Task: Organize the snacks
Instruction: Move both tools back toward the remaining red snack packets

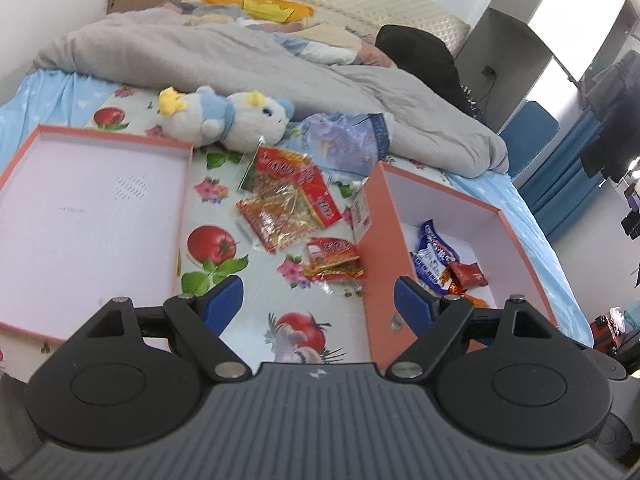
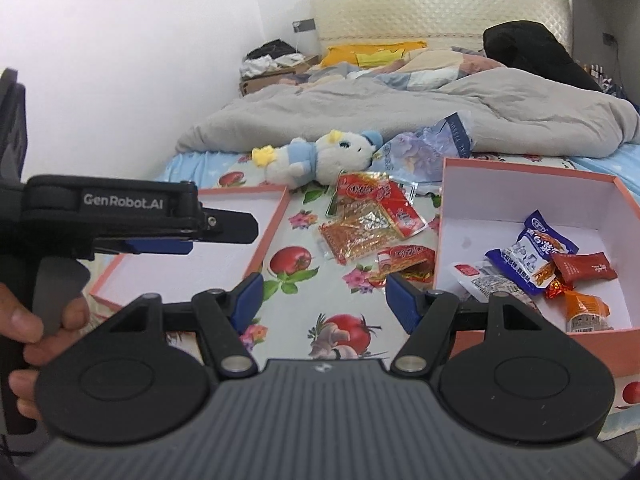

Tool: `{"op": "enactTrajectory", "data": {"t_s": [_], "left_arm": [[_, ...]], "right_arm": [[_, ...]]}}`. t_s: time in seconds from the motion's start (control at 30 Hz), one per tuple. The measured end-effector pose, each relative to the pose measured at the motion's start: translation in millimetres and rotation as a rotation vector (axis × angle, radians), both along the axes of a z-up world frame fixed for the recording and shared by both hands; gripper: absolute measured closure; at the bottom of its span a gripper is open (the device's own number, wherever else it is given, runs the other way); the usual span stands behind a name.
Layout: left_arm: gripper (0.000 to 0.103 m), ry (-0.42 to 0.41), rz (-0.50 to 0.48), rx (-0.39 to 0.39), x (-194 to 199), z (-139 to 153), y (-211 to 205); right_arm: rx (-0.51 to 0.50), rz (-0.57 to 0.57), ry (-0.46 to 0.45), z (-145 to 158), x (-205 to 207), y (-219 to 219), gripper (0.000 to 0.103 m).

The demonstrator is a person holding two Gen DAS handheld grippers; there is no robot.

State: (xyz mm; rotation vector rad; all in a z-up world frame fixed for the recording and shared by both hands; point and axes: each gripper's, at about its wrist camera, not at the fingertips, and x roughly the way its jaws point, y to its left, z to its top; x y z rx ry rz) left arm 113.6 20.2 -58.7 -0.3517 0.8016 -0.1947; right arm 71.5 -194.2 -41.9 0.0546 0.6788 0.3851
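Three red and gold snack packets lie loose on the fruit-print sheet: a large red one point(image 1: 294, 176) point(image 2: 374, 196), a gold one point(image 1: 276, 216) point(image 2: 356, 232) and a small red one point(image 1: 332, 260) point(image 2: 408, 264). To their right stands an open pink box point(image 1: 376, 240) point(image 2: 520, 196) holding several snacks, among them a blue packet point(image 1: 434, 254) point(image 2: 532, 256). The box's lid point(image 1: 92, 208) point(image 2: 276, 216) lies upturned on the left. My left gripper point(image 1: 318, 300) point(image 2: 208, 234) is open and holds nothing, hovering short of the small red packet. My right gripper point(image 2: 325, 296) is open too, with nothing between its fingers.
A blue and white plush toy point(image 1: 224, 120) point(image 2: 320, 156) and a crumpled blue plastic bag point(image 1: 344, 140) point(image 2: 424, 144) lie just beyond the packets. A grey quilt point(image 1: 240, 60) point(image 2: 400, 108) covers the far bed. A person's hand point(image 2: 24, 320) grips the left gripper's handle.
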Motion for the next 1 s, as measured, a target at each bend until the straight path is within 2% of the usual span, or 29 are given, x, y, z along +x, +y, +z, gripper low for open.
{"op": "enactTrajectory", "data": {"t_s": [0.33,0.6,0.9,1.0], "left_arm": [[0.017,0.047,0.003,-0.015,41,-26,20],[0.019,0.064,-0.066,-0.007,92,-40,25],[0.029,0.123,-0.148,0.056,159,-75,22],[0.03,0.147,-0.172,0.07,181,-89,22]], "right_arm": [[-0.072,0.011,0.049,-19,23,27,0.034],[-0.128,-0.036,0.07,-37,57,46,0.035],[-0.192,-0.077,0.097,-69,102,66,0.038],[-0.176,-0.122,0.118,-82,116,66,0.038]]}}
